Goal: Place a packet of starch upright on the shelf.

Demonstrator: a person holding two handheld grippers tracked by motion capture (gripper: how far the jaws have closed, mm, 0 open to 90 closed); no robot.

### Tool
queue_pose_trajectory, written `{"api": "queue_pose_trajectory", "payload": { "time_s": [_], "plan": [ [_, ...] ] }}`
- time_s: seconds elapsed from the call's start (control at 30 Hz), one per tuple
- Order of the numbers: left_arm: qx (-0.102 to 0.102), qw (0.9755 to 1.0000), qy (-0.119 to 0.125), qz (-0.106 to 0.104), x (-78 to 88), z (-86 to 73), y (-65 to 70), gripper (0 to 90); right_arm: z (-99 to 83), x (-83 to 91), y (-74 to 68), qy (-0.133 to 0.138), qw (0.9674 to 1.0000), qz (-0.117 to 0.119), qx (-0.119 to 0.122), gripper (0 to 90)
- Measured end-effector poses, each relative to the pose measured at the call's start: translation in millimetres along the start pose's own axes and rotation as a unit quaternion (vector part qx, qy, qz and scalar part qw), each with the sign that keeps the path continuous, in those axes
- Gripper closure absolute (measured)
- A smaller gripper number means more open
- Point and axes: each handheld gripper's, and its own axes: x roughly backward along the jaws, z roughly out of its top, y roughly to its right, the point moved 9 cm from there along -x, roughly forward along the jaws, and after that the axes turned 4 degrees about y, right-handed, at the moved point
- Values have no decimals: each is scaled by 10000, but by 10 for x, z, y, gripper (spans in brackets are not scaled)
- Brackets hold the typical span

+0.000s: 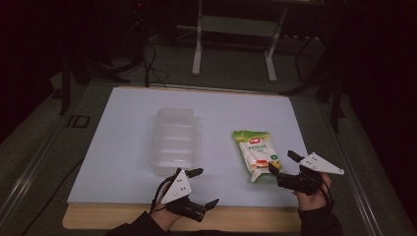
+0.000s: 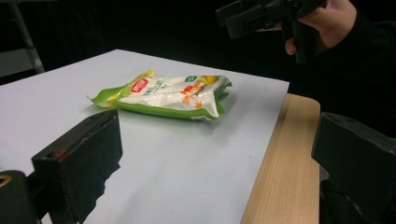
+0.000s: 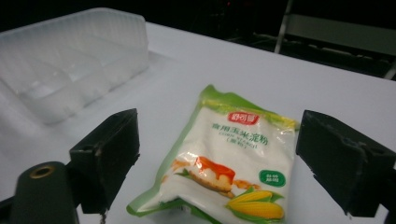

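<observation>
Right gripper (image 1: 282, 164): held low at the near right of the white board (image 1: 123, 147), jaws spread wide and holding nothing. In the right gripper view the two black jaws stand on either side of the near end of the packet (image 3: 224, 163) without touching it. Judged to be lined up for a grasp on that end, the wide opening giving room for the packet's full width.

Packet: a green and white pouch with a corn picture, lying flat on the board right of centre, its long side running near to far. It is clear of the edge and apart from the clear tray (image 1: 174, 140).

Clear tray: an empty ribbed plastic container, left of the packet and near the middle of the board, open side up. Its position suggests it is the likely place for the packet, though nothing yet confirms this.

Left gripper (image 1: 202, 188): at the near edge, just beside the tray's near end, jaws wide apart and empty. In the left gripper view it looks across the board toward the packet, with the person's right hand (image 2: 327, 23) and its gripper beyond. Judged to be waiting, possibly placed to steady the tray
</observation>
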Motion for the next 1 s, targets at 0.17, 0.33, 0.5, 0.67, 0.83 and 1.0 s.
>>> {"api": "queue_pose_trajectory", "payload": {
  "time_s": [0.17, 0.33, 0.5, 0.67, 0.83, 1.0],
  "plan": [
    [-3, 10000, -3, -5, -4, -1, 5, 23, -16, -31, -67, -89, 9998, 152, 127, 116],
    [-3, 10000, 5, -7, -1, 7, 7, 23, 11, -40, -156, -114, 9992, 392, 10, 110],
    [5, 10000, 16, -12, 1, 14, 12, 23, 89, -5, -197, -76, 9985, 539, -54, 110],
    [15, 10000, 47, 7, 8, 33, 6, 23, 263, 59, -211, 88, 9978, 626, -181, 103],
    [60, 10000, 30, -21, -3, 23, 17, 23, 478, 71, -145, 248, 9988, 419, -56, 104],
    [22, 10000, 5, -49, -8, 19, 37, 23, 643, 25, -44, 273, 9989, 372, 37, 104]
  ]
}}
